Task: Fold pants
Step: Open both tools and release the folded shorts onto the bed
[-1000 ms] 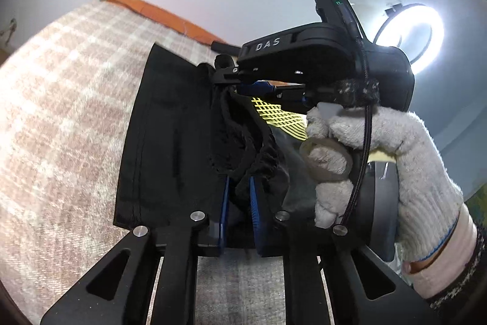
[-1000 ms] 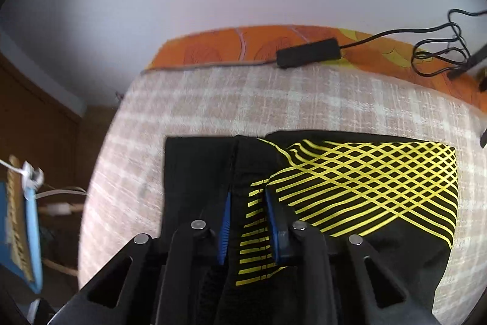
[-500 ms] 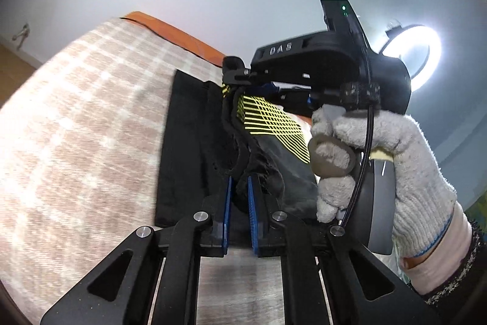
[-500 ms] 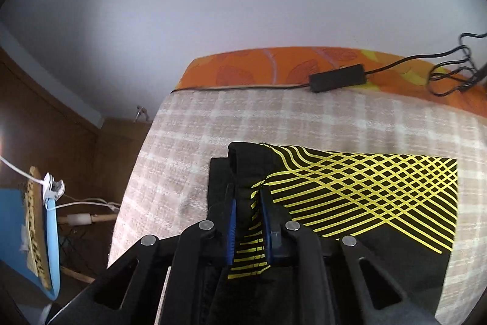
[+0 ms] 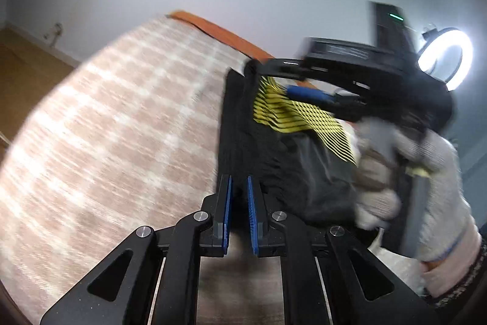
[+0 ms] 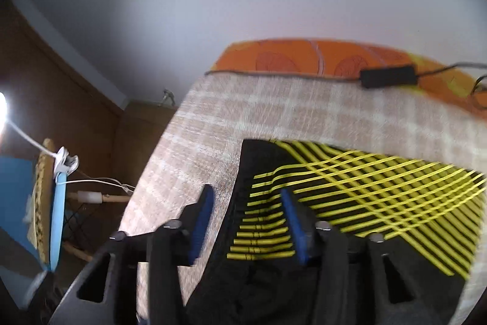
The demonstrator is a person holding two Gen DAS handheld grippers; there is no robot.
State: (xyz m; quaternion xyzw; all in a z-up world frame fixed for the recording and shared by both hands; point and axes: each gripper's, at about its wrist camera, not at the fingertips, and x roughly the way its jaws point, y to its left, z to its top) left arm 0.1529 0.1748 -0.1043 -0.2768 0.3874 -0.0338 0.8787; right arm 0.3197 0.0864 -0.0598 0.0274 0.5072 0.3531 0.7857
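Observation:
Black pants (image 5: 274, 148) with a yellow line pattern lie folded on the plaid blanket (image 5: 121, 127). My left gripper (image 5: 239, 194) is shut on the near black edge of the pants. In the left wrist view my right gripper (image 5: 283, 81) hovers over the far end, held by a white-gloved hand (image 5: 426, 172). In the right wrist view the right gripper (image 6: 248, 215) has its jaws opening, wide apart. The pants (image 6: 365, 188) have their left edge lying between the blue pads (image 6: 204, 218), and no pad presses on it.
An orange sheet (image 6: 304, 57) runs along the far side of the blanket (image 6: 274, 111), with a black power adapter (image 6: 386, 76) and its cable on it. A ring light (image 5: 444, 63) glows at the right. A blue chair (image 6: 57, 218) and cables stand left of the bed.
The right gripper, shut on the patterned pants edge before, has spread its jaws and let the cloth go. Both hands have shifted over the bed; the left keeps its grip.

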